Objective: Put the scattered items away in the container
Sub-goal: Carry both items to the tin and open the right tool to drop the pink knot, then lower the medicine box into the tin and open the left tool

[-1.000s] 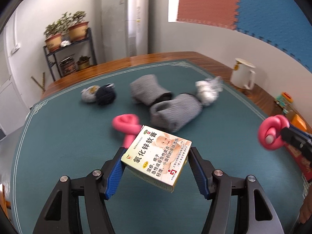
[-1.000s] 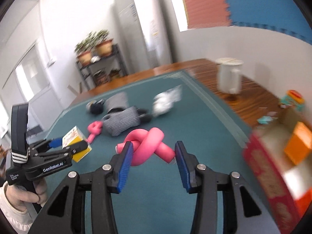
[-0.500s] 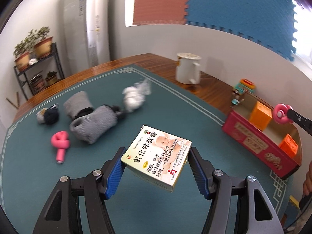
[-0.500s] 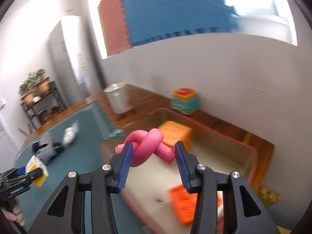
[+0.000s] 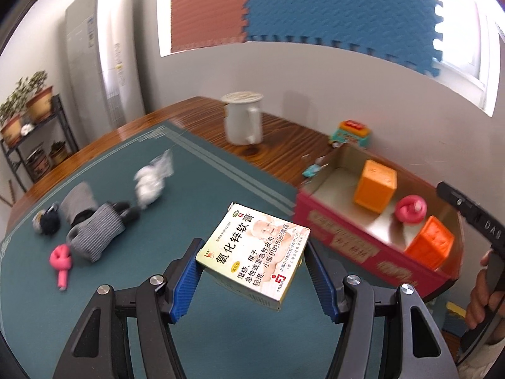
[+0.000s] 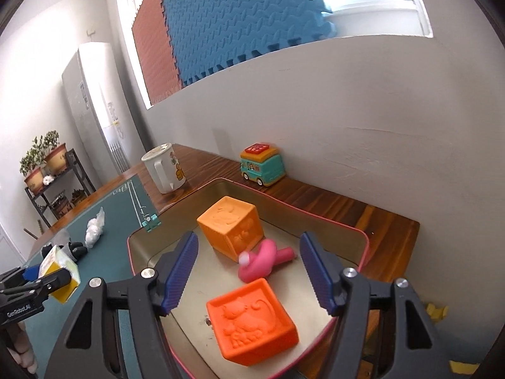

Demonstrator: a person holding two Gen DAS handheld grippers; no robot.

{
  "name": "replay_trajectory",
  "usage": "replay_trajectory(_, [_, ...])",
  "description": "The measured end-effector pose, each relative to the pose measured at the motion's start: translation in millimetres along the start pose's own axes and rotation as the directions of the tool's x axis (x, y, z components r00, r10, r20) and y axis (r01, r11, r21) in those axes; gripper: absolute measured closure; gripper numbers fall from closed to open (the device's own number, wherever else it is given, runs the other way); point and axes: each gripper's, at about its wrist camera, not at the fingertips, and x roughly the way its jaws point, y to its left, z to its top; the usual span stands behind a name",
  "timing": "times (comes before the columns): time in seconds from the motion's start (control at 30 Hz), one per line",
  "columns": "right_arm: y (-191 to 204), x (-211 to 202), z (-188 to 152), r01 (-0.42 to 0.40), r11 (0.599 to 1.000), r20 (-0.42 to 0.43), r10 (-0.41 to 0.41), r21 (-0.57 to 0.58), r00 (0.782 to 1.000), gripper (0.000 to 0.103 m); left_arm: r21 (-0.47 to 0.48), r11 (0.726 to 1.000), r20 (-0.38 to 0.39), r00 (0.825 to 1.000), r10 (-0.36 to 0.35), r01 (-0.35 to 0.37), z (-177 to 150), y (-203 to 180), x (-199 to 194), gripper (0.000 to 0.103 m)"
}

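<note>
My left gripper point(image 5: 252, 271) is shut on a white and yellow ointment box point(image 5: 252, 252) held above the green mat, left of the red container point(image 5: 356, 246). My right gripper point(image 6: 252, 268) is open above the container point(image 6: 334, 224). A pink knotted toy point(image 6: 262, 260) lies loose inside it, between two orange blocks point(image 6: 232, 225) point(image 6: 252, 319). It shows in the left wrist view point(image 5: 410, 209) too. On the mat lie a second pink knot point(image 5: 61, 259), grey socks point(image 5: 94, 237), a dark sock ball point(image 5: 49, 222) and a white crumpled bag point(image 5: 151, 183).
A white mug point(image 5: 243, 121) and a teal toy bus point(image 6: 260, 164) stand on the wooden table beyond the container. A small teal clip point(image 6: 151, 221) lies by the container's corner. A plant shelf point(image 5: 28, 126) stands far left by the wall.
My right gripper carried the pink knot over the container, opened and let it drop inside. My left gripper, still holding the box, moved right toward the container.
</note>
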Motion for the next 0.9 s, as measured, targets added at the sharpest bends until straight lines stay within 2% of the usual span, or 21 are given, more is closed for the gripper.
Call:
replay_trajectory(0.27, [-17.5, -15.9, -0.7, 0.0, 0.999, 0.026, -0.001, 0.035, 1.0, 0.032, 0.052, 0.993, 0.011, 0.995, -0.103, 0.102, 34.2, -53.2, 18.4, 0.037])
replay_trajectory(0.4, [-24.6, -21.6, 0.1, 0.014, 0.999, 0.034, -0.015, 0.045, 0.999, 0.031, 0.056, 0.986, -0.017, 0.988, -0.155, 0.156, 41.5, -73.3, 34.2, 0.037])
replay_trajectory(0.5, [-28.1, -23.0, 0.0, 0.021, 0.999, 0.032, -0.022, 0.048, 0.999, 0.031, 0.053, 0.98, -0.045, 0.981, -0.19, 0.192, 43.5, -85.7, 46.5, 0.033])
replay_trajectory(0.57, [-29.6, -24.0, 0.2, 0.022, 0.999, 0.031, -0.023, 0.05, 0.999, 0.031, 0.051, 0.975, -0.064, 0.975, -0.212, 0.216, 44.8, -94.0, 54.7, 0.026])
replay_trajectory(0.7, [-27.7, -25.2, 1.8, 0.016, 0.999, 0.035, -0.018, 0.049, 0.999, 0.028, 0.048, 0.978, -0.069, 0.977, -0.2, 0.204, 43.4, -93.3, 56.6, 0.026])
replay_trajectory(0.9, [-8.0, -25.7, 4.1, -0.026, 1.0, 0.029, 0.026, 0.01, 0.999, 0.027, 0.014, 0.99, -0.061, 0.988, -0.142, 0.143, 41.1, -67.9, 48.5, 0.025])
